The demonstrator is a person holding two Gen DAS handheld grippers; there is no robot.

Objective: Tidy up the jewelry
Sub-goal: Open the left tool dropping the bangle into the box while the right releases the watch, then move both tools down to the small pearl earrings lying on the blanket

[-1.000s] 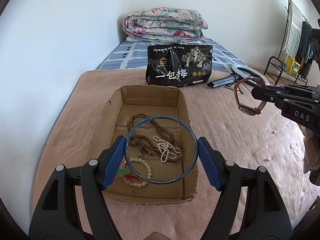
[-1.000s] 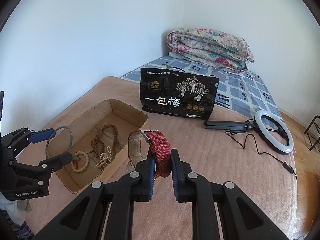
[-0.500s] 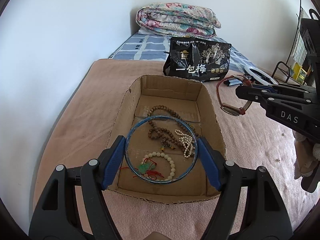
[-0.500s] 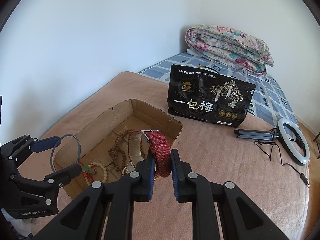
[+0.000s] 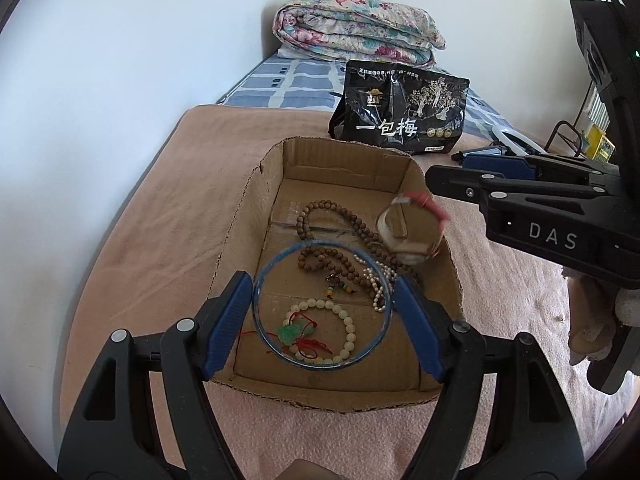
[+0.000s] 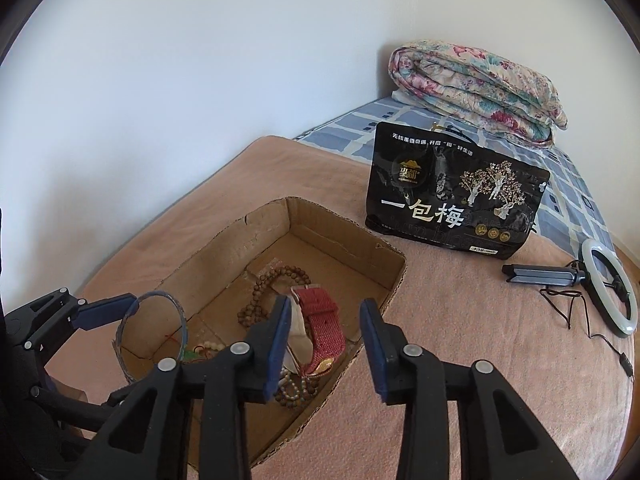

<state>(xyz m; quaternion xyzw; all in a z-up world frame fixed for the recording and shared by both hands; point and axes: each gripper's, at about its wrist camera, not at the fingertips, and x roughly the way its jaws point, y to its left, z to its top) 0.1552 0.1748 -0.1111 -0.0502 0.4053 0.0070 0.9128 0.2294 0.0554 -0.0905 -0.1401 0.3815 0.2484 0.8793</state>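
Note:
My left gripper (image 5: 324, 308) is shut on a blue bangle (image 5: 264, 328) and holds it above the near end of a shallow cardboard box (image 5: 256, 216). My right gripper (image 6: 325, 340) is open above the box's right side (image 6: 394, 280). A red-strap watch (image 6: 320, 328) sits just below its fingers, blurred in the left wrist view (image 5: 412, 232); I cannot tell if it rests on the box floor. In the box lie a brown bead necklace (image 5: 320, 236), a small pearl strand (image 5: 378, 284) and a pale bead bracelet with a green charm (image 5: 320, 336).
The box sits on a pink blanket (image 5: 160, 240) on a bed beside a white wall. A black snack bag (image 6: 452, 200) stands behind the box. A ring light on a folded stand (image 6: 608, 292) lies at the right. A folded floral quilt (image 5: 356, 32) lies at the back.
My right gripper moved left over the box and opened, letting go of the red watch, which dropped below it. My left gripper moved closer over the box with the bangle.

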